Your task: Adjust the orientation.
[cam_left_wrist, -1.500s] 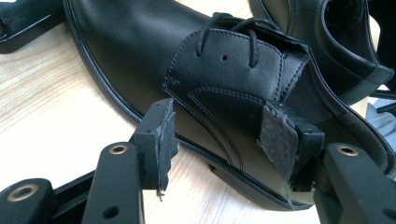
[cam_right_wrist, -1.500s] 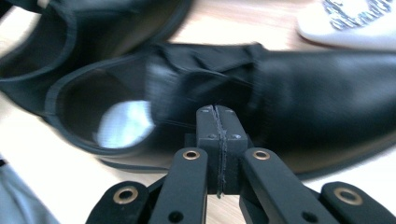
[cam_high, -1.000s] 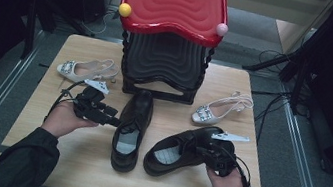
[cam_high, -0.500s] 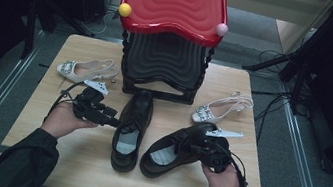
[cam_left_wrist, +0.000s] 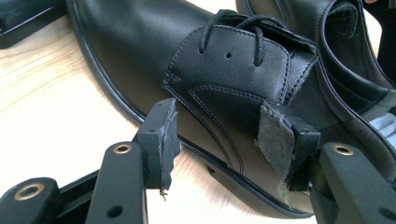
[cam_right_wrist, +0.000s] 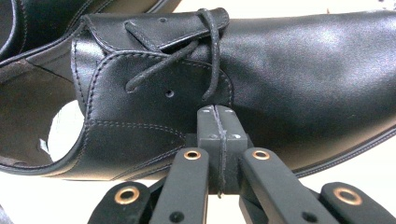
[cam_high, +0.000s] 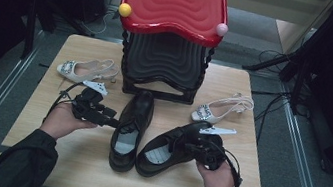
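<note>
The left tool (cam_left_wrist: 217,140) stands with its jaws spread wide, their worn pads (cam_left_wrist: 273,135) just short of the side of the left black shoe (cam_high: 131,128); in the high view it (cam_high: 110,121) sits at that shoe's left flank. The right tool (cam_right_wrist: 215,122) has its jaws pressed together with nothing between them, their tips against the laced side of the right black shoe (cam_right_wrist: 243,70); whether they pinch any leather is hard to tell. From above, this tool (cam_high: 185,146) merges with the dark shoe (cam_high: 171,147) and its outline is hard to make out.

Both black shoes are glossy lace-ups with pale insoles, lying near the front middle of the bench (cam_high: 66,169), heels close together, the right one angled. Two white slingback heels (cam_high: 86,69) (cam_high: 220,108) lie farther back, either side of a black stand with a red top (cam_high: 176,1), whose upper part is cut off.
</note>
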